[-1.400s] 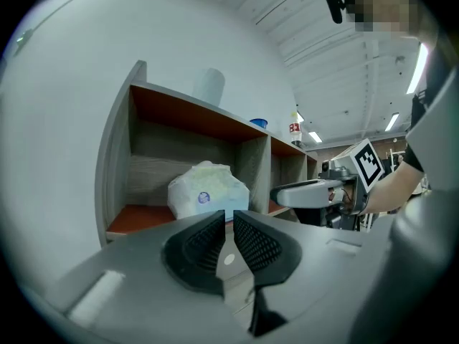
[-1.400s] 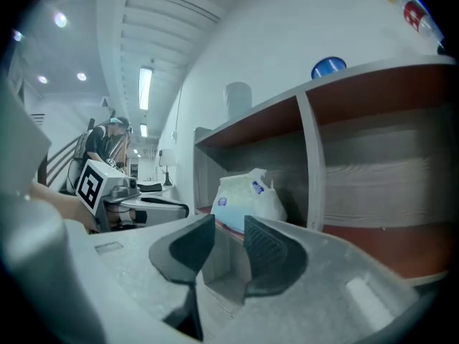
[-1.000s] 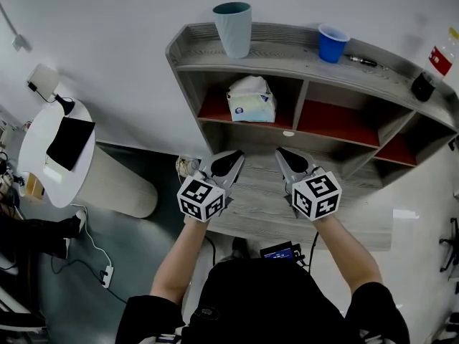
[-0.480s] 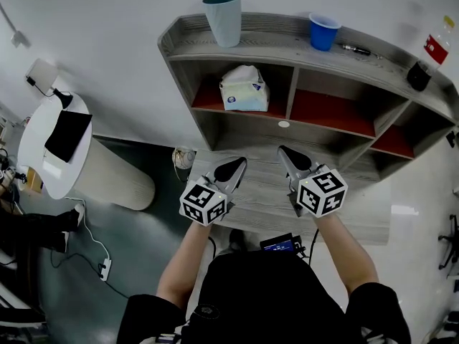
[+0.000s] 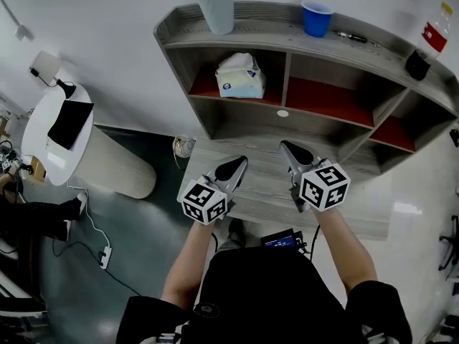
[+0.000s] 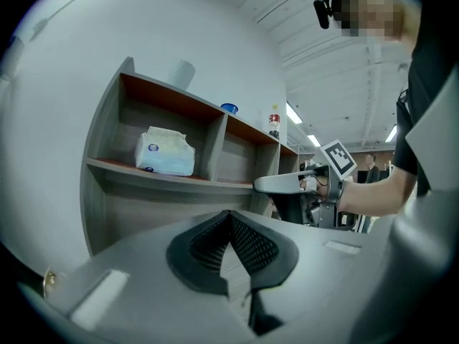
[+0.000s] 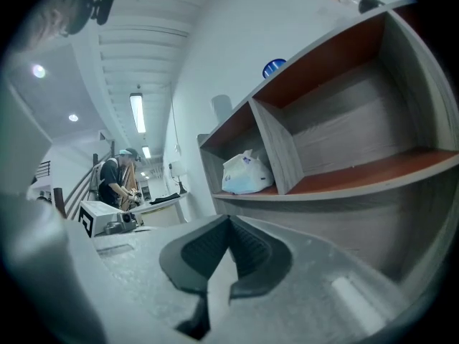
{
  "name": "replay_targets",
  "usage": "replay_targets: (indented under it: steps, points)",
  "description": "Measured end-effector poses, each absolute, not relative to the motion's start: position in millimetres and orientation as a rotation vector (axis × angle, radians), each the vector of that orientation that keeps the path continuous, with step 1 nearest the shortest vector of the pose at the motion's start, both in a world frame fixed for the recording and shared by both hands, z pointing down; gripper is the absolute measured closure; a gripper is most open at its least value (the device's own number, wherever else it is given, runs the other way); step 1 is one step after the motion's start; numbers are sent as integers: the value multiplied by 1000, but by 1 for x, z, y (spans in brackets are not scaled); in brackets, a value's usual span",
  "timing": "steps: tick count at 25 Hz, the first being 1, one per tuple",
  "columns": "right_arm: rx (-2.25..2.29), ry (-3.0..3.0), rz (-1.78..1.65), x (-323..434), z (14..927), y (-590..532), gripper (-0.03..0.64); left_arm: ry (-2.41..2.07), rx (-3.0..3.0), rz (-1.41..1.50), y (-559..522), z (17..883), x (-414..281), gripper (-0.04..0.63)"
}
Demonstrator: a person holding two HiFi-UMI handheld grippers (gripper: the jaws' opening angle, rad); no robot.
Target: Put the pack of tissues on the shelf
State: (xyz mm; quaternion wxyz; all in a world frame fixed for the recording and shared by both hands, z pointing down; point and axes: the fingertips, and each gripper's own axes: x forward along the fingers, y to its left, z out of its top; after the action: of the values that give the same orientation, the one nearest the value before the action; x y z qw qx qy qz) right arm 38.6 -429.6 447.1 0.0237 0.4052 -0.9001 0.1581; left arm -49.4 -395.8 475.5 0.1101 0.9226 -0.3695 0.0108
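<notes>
The pack of tissues [image 5: 239, 76], white with a blue label, lies in the left red-floored compartment of the grey wooden shelf [image 5: 287, 40]. It also shows in the left gripper view, tissues [image 6: 166, 153], and in the right gripper view, tissues [image 7: 246, 174]. My left gripper [image 5: 240, 162] and right gripper [image 5: 285, 146] hover side by side over the desk top [image 5: 265, 192], well short of the shelf. Both are shut with nothing between the pads, as the left gripper [image 6: 229, 213] and right gripper [image 7: 229, 219] show in their own views.
On the shelf's top board stand a teal cup [image 5: 216, 6], a blue cup [image 5: 315, 18], a pen [image 5: 356, 38] and a bottle [image 5: 432, 36]. A round white table [image 5: 43, 156] stands at the left. A person works in the background [image 7: 118, 178].
Both grippers have drawn back from the shelf toward my body and sunk a little. The tissue pack stays in its compartment.
</notes>
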Motion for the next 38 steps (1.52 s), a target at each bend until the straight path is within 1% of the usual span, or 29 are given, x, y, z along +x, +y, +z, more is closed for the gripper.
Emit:
replay_targets:
  steps: [9,17,21,25,33,38]
  points:
    - [1219,-2785,546,55,465,-400,614,-1102,2634,40,-355,499,-41,594]
    - [1259,-2784,545,66,469,-372,614,-1043,2655,8,-331,495,-32,593]
    - [1298,-2763,526,66,472,-356,614,-1013,2718,60,-317,491,-35,594]
    - [1349,-2734,499,57,474,-337,614,-1007,2766,146,-293,495,-51,593]
    - [1358,-2724,424,15,471,-283,614,-1051,2741,83,-243,499,-104,598]
    - [1351,-2711,383,-5,471,-246,614,-1064,2731,64,-215,500,-124,600]
